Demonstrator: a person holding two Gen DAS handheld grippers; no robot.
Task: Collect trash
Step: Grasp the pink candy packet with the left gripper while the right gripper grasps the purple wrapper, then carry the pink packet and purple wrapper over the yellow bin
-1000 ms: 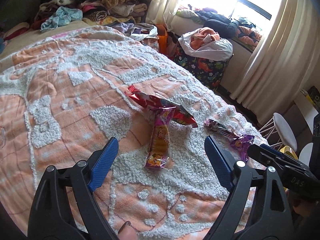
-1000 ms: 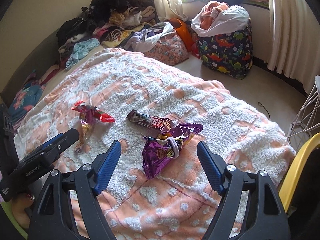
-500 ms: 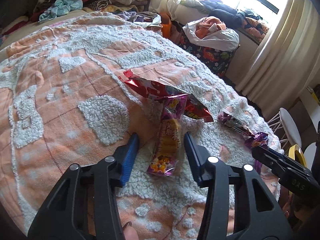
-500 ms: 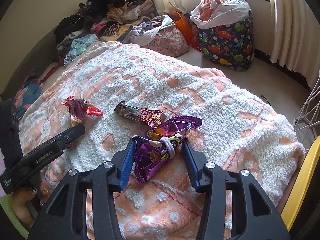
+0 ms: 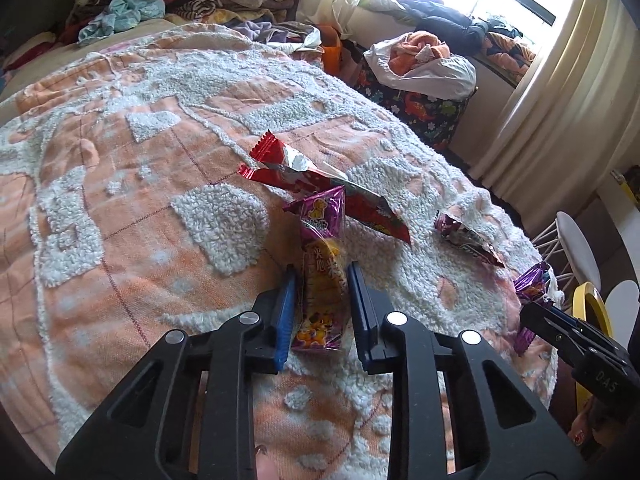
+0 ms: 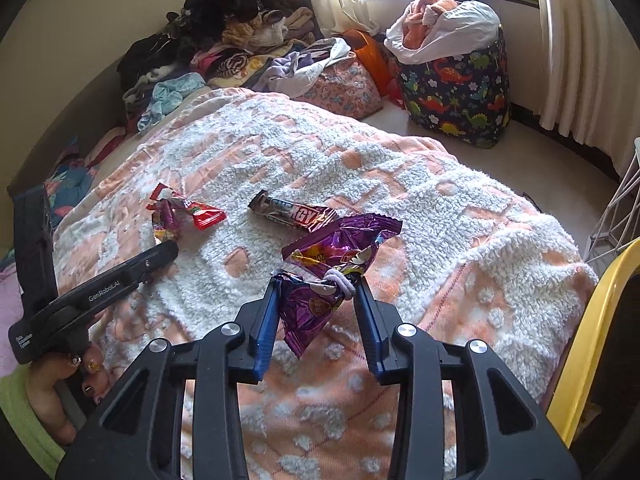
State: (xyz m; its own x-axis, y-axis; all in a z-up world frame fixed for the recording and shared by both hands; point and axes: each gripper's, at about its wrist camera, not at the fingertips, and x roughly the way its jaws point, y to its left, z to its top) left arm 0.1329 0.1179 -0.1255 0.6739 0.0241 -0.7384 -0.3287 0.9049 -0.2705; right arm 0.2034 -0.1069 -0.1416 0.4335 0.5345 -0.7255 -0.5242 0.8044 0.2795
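Observation:
A pink-and-yellow snack wrapper [image 5: 322,296] lies on the orange-and-white blanket [image 5: 120,208]. My left gripper [image 5: 321,268] is closing on it, blue pads touching both its edges. A red wrapper [image 5: 320,184] lies across its far end. In the right wrist view my right gripper [image 6: 317,280] is closing on a crumpled purple wrapper [image 6: 316,308], which has a pale hair tie [image 6: 340,282] on it; the pads squeeze its sides. A brown chocolate-bar wrapper [image 6: 294,214] lies just beyond, untouched.
A dinosaur-print bag [image 6: 456,92] stuffed with laundry stands on the floor by the curtains [image 6: 580,60]. Clothes [image 6: 224,52] are heaped at the bed's far end. A yellow rim [image 6: 592,332] sits at the right bed edge, near a white wire rack [image 6: 616,216].
Both grippers' jaws have gone from wide apart to narrow, each onto its own wrapper. The purple wrapper has bunched up between the right pads; the pink wrapper now sits pinched between the left pads.

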